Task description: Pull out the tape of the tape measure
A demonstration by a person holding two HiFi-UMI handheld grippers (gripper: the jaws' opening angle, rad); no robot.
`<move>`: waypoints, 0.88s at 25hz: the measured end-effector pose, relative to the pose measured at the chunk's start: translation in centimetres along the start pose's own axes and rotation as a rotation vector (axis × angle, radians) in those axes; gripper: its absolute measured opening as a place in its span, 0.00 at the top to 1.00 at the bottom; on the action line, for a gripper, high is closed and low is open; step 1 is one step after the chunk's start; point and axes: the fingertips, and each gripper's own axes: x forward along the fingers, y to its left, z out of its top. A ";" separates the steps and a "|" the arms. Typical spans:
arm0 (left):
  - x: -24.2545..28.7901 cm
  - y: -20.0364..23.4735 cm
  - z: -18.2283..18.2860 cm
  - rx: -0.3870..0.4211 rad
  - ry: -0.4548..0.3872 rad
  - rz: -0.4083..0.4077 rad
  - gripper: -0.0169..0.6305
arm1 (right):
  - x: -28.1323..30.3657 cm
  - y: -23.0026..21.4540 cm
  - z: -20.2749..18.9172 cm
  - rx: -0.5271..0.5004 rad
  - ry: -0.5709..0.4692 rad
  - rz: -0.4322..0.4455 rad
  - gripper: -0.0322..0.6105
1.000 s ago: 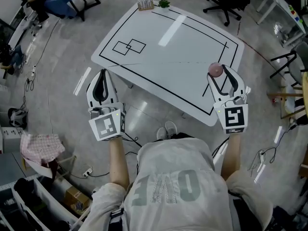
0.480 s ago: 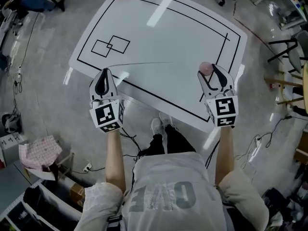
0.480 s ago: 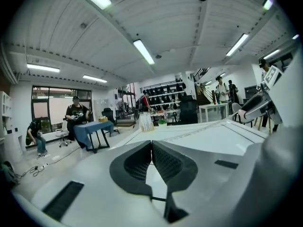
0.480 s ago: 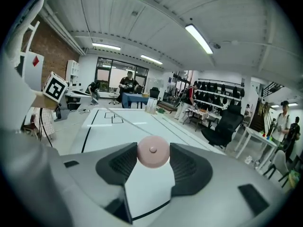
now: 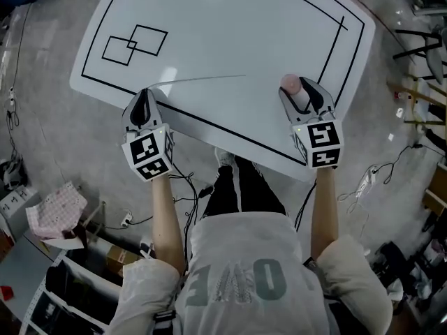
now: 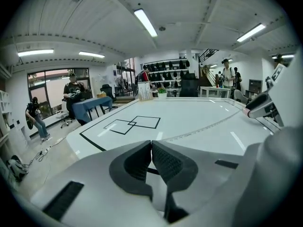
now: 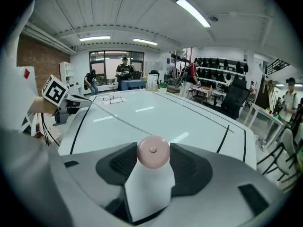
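Observation:
A small round pink tape measure (image 5: 289, 83) (image 7: 153, 151) sits between the pads of my right gripper (image 5: 300, 89) (image 7: 152, 156), which is shut on it above the white table's (image 5: 230, 26) near right corner. Its thin tape (image 5: 202, 80) (image 6: 203, 129) (image 7: 111, 113) runs out leftward, low over the table, to my left gripper (image 5: 144, 95) (image 6: 151, 144). That gripper's jaws are pressed together on the tape's end near the table's front edge. Each gripper shows in the other's view: the right gripper (image 6: 262, 107), and the left gripper's marker cube (image 7: 56, 91).
Black border lines and two overlapping squares (image 5: 135, 44) are drawn on the table. Around it on the floor are cables (image 5: 374, 176), a box with a pink cloth (image 5: 52, 211) and chair legs (image 5: 419, 40). People stand at the far end of the room (image 6: 73, 91).
The head view has swung so the table now lies higher and closer. Both grippers sit further over its near edge, with the tape still stretched between them and both grips unchanged.

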 end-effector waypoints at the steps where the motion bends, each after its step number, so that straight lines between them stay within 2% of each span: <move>1: 0.2 -0.2 -0.4 0.005 0.017 -0.007 0.93 | 0.2 -0.1 -0.2 0.006 0.004 0.001 0.59; 4: 0.1 -0.6 -1.3 0.020 0.060 -0.023 0.93 | 0.0 0.2 -1.1 0.025 0.027 0.016 0.59; 11: 0.3 -0.9 -1.5 0.028 0.072 -0.030 0.93 | 0.1 0.4 -2.3 0.045 0.061 0.028 0.59; 16: -0.3 -1.1 -1.8 0.013 0.073 -0.030 0.93 | -0.2 0.8 -2.4 0.067 0.046 0.049 0.57; 22: -1.4 -1.0 -1.4 0.002 0.061 -0.024 0.93 | -1.2 0.5 -1.4 0.061 0.016 0.025 0.56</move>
